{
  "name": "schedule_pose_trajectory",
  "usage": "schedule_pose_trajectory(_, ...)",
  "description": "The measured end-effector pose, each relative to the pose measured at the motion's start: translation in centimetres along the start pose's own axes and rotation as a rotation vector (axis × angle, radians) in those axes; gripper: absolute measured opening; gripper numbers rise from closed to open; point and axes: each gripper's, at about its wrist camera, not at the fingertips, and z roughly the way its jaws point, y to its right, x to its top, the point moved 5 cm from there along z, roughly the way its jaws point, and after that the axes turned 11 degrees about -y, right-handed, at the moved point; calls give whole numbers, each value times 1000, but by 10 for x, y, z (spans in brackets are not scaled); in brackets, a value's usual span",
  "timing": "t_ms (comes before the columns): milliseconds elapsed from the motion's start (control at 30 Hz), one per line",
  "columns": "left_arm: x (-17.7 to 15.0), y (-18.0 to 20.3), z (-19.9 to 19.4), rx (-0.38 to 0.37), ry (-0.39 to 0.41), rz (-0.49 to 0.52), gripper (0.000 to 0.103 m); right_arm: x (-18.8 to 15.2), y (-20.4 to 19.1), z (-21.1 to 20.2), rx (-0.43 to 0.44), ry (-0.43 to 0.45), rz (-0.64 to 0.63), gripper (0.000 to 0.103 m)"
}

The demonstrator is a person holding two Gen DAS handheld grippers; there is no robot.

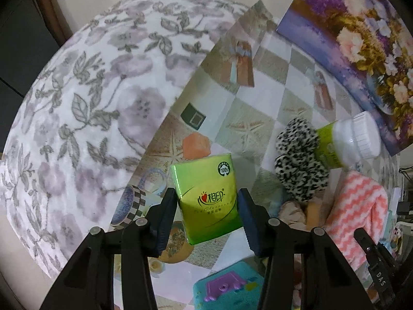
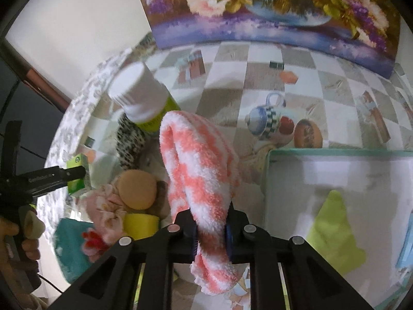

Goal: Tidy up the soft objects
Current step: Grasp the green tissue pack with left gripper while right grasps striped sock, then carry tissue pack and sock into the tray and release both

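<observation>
My left gripper (image 1: 207, 208) is shut on a green tissue pack (image 1: 206, 196) and holds it above the checkered tablecloth (image 1: 258, 108). The pack also shows in the right wrist view (image 2: 77, 178), between the left gripper's fingers. My right gripper (image 2: 211, 232) is shut on a pink-and-white fluffy cloth (image 2: 198, 165), which hangs folded over; the cloth also shows in the left wrist view (image 1: 358, 211). A black-and-white spotted fabric piece (image 1: 299, 160) and a tan round sponge (image 2: 135, 190) lie on the table.
A white-and-green bottle (image 1: 348, 142) lies tipped beside the spotted fabric. A white tray with a teal rim (image 2: 267, 180) holds a yellow-green cloth (image 2: 335, 235). A yellow tape roll (image 2: 140, 223), a teal toy (image 1: 227, 286), a floral cushion (image 1: 90, 116) and a flower painting (image 2: 271, 7) surround the table.
</observation>
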Motion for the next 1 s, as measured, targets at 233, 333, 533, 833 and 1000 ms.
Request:
schedule_pose_trajectory(233,-14,10,-47,-7,99,24,50,2,-3,-53,13,108,21,17)
schedule_pose_trajectory(333,-17,23,-65,-15,138,41,50,-1,3,-74,-21,142,37,17)
schedule_pose_trajectory(533,-30,58,-103,-20,221,88,50,-10,36,-109,-72,186,120,17)
schedule_pose_trajectory(833,-58,119,-130,-38,283,194,50,-39,102,-146,-102,234,294,17)
schedule_pose_trajectory(1000,-78,158,-127,-35,279,270,50,-57,130,-156,-131,243,366,17)
